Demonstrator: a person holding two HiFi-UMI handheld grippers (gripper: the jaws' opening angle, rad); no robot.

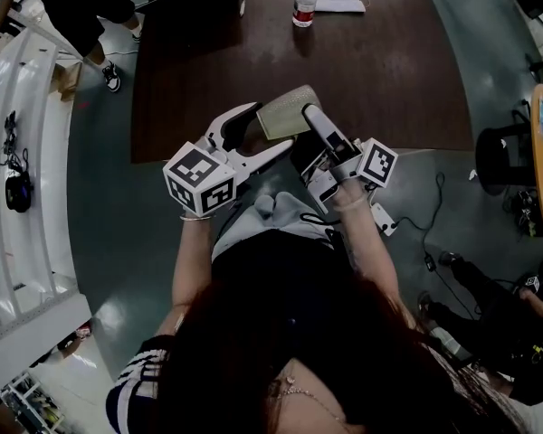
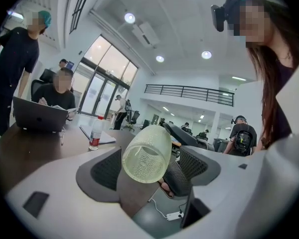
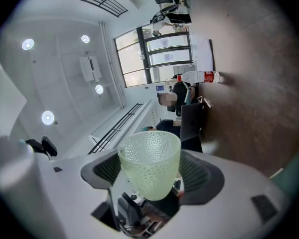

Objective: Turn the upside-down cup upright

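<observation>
One cup (image 1: 285, 111), pale green, translucent, dimpled all over, held off the tabletop (image 1: 389, 80) just above its near edge, tilted onto its side rather than mouth-up or mouth-down. Clamped across the wall by the right gripper (image 3: 150, 173), a pad on each flank, wide rim at one end and narrow base at the other. Flanked too by the left gripper (image 2: 148, 163), jaws spread wide, a gap showing at one pad, so probably no grip there. Likely light and thin-walled, plastic by the look: stiff enough to carry, apt to flex or crack under a hard squeeze. Dimples good for friction; taper bad, inviting a slide toward the narrow end. Best taken mid-wall, square across the pads, never by the rim alone. Set down base first, gently.
</observation>
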